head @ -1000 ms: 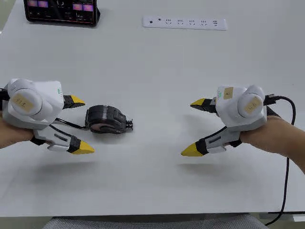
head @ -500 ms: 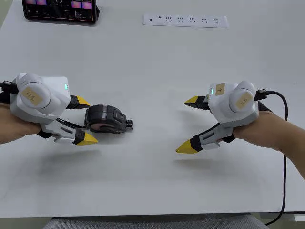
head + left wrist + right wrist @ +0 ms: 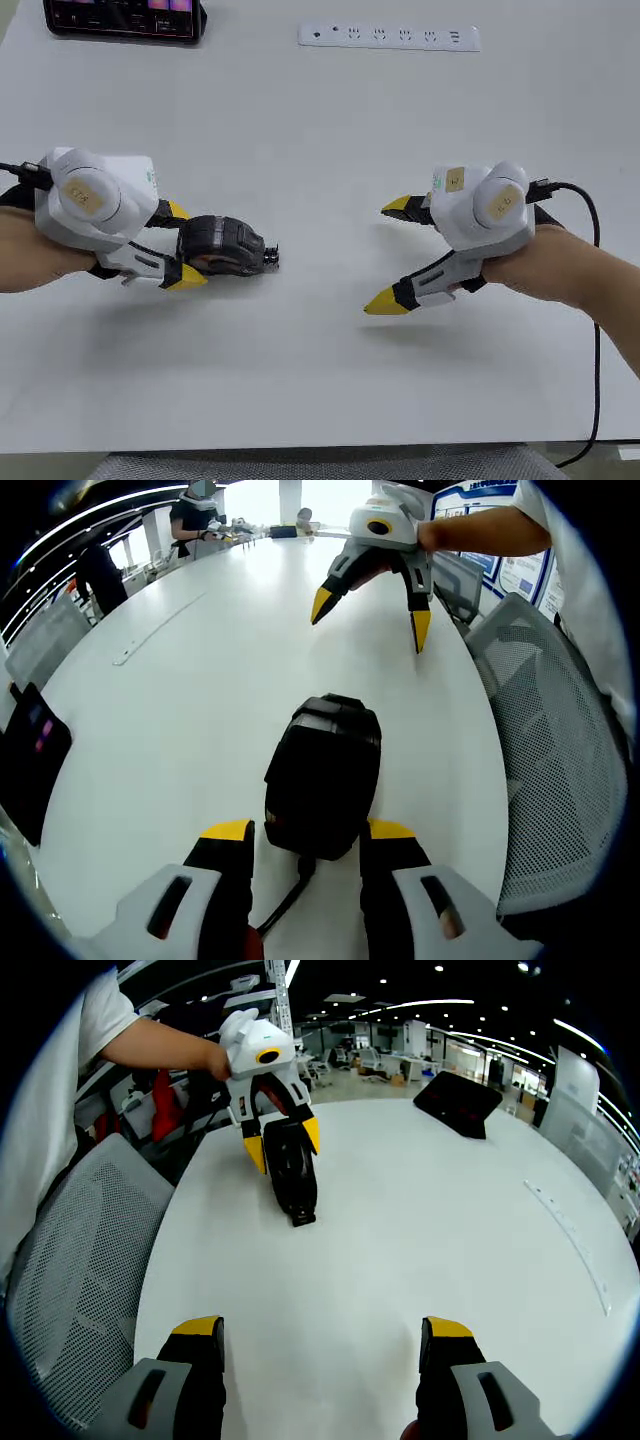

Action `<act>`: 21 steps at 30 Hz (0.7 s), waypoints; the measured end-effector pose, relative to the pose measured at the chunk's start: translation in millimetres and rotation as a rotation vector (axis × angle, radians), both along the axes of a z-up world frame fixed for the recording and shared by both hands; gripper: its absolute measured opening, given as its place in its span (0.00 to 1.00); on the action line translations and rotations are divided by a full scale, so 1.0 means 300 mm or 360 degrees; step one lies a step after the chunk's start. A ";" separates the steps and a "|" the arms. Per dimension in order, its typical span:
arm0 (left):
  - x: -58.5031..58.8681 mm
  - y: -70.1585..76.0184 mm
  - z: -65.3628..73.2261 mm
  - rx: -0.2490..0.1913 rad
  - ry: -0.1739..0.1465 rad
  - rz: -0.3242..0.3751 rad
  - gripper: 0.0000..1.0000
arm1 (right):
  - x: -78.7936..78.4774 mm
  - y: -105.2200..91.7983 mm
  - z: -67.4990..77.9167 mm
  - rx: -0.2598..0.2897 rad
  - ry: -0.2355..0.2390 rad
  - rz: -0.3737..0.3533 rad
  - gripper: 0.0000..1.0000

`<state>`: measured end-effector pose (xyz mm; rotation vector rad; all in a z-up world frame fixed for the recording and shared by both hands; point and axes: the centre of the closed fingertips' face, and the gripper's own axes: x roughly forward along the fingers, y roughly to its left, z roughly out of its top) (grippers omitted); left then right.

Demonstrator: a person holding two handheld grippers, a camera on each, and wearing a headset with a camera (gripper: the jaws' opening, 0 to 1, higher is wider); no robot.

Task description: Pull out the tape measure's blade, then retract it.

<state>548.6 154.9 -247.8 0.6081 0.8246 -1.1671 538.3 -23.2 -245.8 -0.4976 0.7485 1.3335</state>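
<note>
Tape measure (image 3: pixel 222 247) sits on the white table (image 3: pixel 300 130), left of centre, lying on its side. Blade fully in; hook end (image 3: pixel 270 260) points right, toward the other gripper.

Left gripper (image 3: pixel 181 245): jaws straddle the rear of the case, one on the far side, one on the near side. In the left gripper view the tips (image 3: pixel 309 830) sit tight against both flanks of the case (image 3: pixel 322 775). Can't tell if it's actually clamped or only bracketing. A black strap (image 3: pixel 290 895) trails back between the jaws.

Right gripper (image 3: pixel 388 255): jaws wide apart, nothing in them, well to the right of the case, aimed at the hook (image 3: pixel 301 1219).

Handling, my read:
- Case is rigid, probably rubber-clad, so decent friction. Compact and dense, and it'll slide on this smooth top unless it's pinned.
- Take it across the flat flanks, as the left is lined up to do. Stay off the front mouth and any lock button.
- The hook is small and thin metal, a fiddly target. Pinch the tab squarely and pull straight along the blade axis.
- The blade is springy and kinks if bent sideways. The return spring bites, so feed it back under control.

Far edge: power strip (image 3: pixel 390 37), dark tablet (image 3: pixel 125 18), both out of the way.
</note>
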 end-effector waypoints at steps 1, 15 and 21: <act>-0.001 0.000 -0.003 0.0005 0.0002 -0.0005 0.37 | 0.001 0.000 -0.001 -0.0001 0.0000 0.0001 0.79; 0.001 -0.025 -0.016 0.0008 0.0010 -0.0036 0.30 | 0.001 0.017 -0.016 0.0003 0.0019 0.0008 0.76; 0.003 -0.032 -0.020 0.0009 0.0016 -0.0040 0.30 | 0.001 0.031 -0.021 0.0007 0.0022 0.0013 0.75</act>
